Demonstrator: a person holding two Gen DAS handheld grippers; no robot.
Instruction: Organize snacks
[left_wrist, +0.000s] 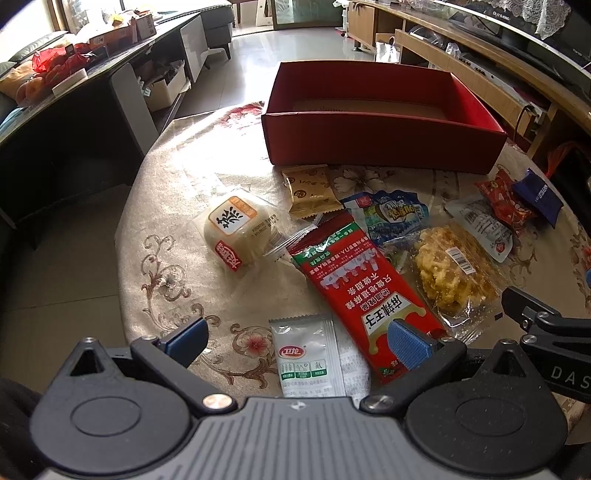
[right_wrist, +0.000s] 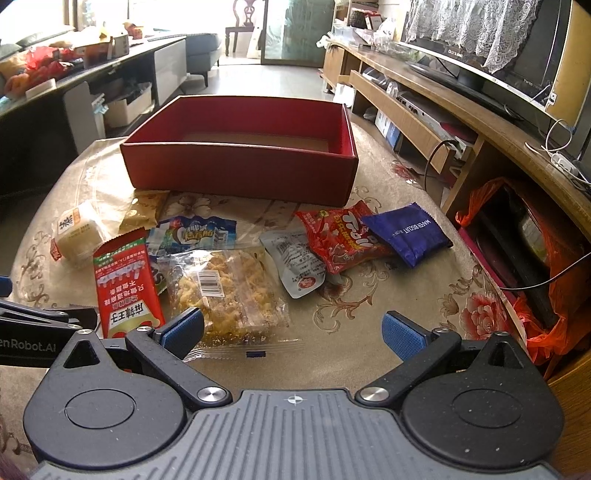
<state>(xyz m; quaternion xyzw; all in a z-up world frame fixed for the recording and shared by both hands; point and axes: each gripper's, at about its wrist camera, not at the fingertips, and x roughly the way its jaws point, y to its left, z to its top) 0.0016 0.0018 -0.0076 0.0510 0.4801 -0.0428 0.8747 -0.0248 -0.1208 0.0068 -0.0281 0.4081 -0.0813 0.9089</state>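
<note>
So far nothing has gone in: the open red cardboard box straight ahead of both your tongs shows only its bare brown floor, as far as its near wall lets you see, and every snack lies loose on the floral tablecloth between the box and you.

Your left tongs are released, fingers spread wide and holding nothing. Between them lies a small white sachet with a red logo, and the long red-and-green spicy-strip packet runs under their right finger. Ahead to their left sits the round pale cake in clear wrap; a tan-gold biscuit packet lies touching the box's near wall.

Your right tongs are likewise released and empty. The clear bag of yellow crispy snack lies just ahead of their left finger, a blue-and-white candy wrapper beyond it. Ahead to the right sit a grey-white pouch, a red gummy bag and a dark blue biscuit packet, overlapping one another.

By my reading, the whole job is left — nine or so packets to move into the box, none yet gripped.
</note>
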